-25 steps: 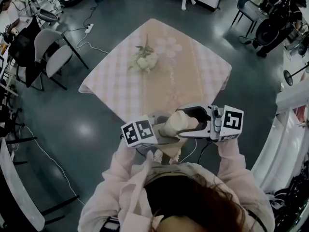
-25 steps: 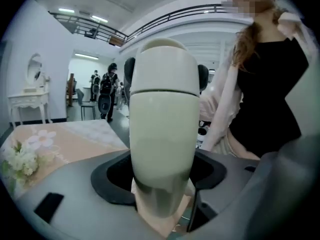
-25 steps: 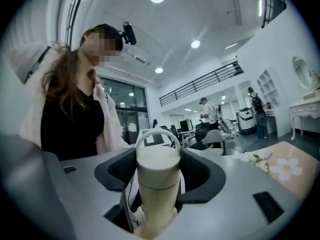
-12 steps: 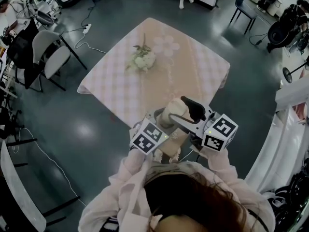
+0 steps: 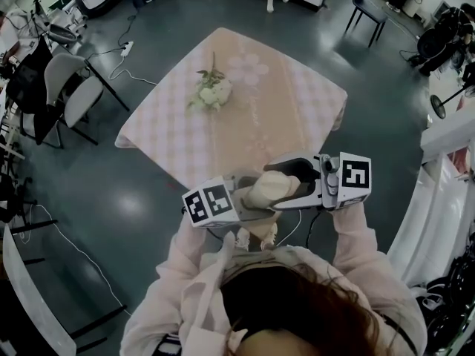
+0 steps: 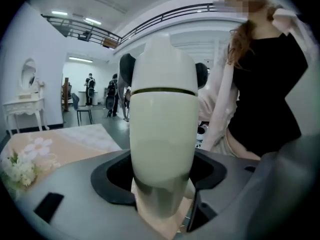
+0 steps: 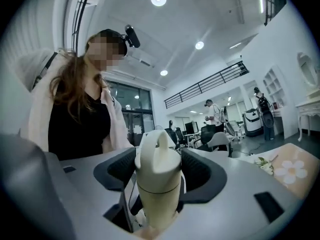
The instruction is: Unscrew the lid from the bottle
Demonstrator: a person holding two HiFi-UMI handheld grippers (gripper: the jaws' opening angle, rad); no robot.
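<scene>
Nr table [image 5: 297, 117]: cream bottle [image 6: 162, 124] in left tongs [image 6: 162, 180], right tongs [image 7: 159, 178] just closed on loop-top lid [image 7: 156, 156].

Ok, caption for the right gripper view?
Right claw, jaws just closed further, grips the cream loop-handled lid of a cream cylindrical bottle.

Jacket [image 5: 194, 288]: pale pink, loose and soft, is lying open at the front and creasing across the shoulders.
Sleeves [image 5: 355, 236]: the same pink, long and roomy, are bunching in folds and covering the arms to the wrists.
Top [image 6: 265, 94]: plain black, is showing between the jacket's edges.
Hair [image 5: 319, 317]: long, dark brown, is falling loose over the shoulders.
Head camera [image 7: 131, 36]: small, black, is sitting on a dark head mount.
</scene>
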